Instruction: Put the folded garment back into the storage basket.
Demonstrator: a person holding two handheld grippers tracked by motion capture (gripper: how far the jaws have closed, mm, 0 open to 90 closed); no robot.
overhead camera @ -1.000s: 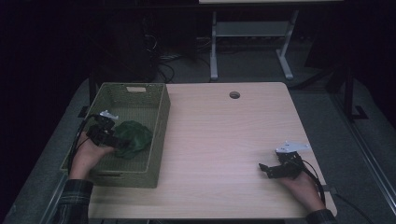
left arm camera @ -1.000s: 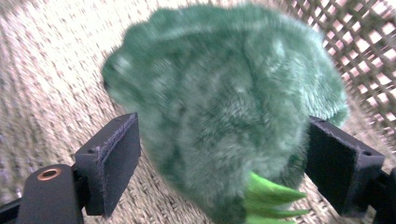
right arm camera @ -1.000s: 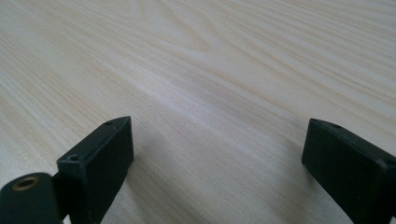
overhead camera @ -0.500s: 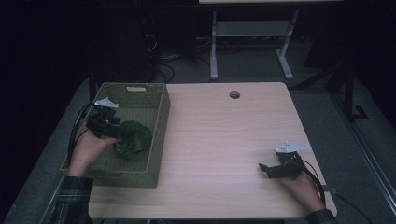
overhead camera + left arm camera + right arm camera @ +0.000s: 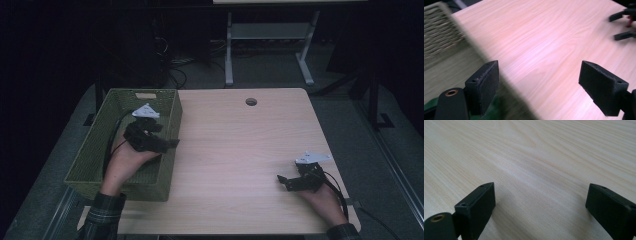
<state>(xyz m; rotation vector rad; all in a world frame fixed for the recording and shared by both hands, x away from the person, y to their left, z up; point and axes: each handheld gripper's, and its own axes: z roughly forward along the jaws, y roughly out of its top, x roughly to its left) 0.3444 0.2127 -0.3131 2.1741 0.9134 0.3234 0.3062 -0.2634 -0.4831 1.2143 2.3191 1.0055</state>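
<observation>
looking at this one, the left tongs (image 5: 167, 145) sit over the right-hand wall of the green wicker basket (image 5: 90, 160), jaws spread wide with nothing between them. in the left gripper view there's a sliver of a green thing (image 5: 431, 105) down at the bottom edge under the left jaw, next to the blurred basket wall, so it looks like it's lying down in the basket. can't tell what it actually is from that little bit.

right tongs (image 5: 284, 182) are parked well apart on the bare wooden bench (image 5: 235, 150), near the front right corner, jaws also wide and nothing in them, just wood grain ahead in the right gripper view.

my read: the drop-off into the basket is done and this is the pull-away step, left hand coming clear of the basket. next move probably just calls for lifting the left tongs over the rim without snagging the weave, then bringing them to rest out on the bench like the right one.
</observation>
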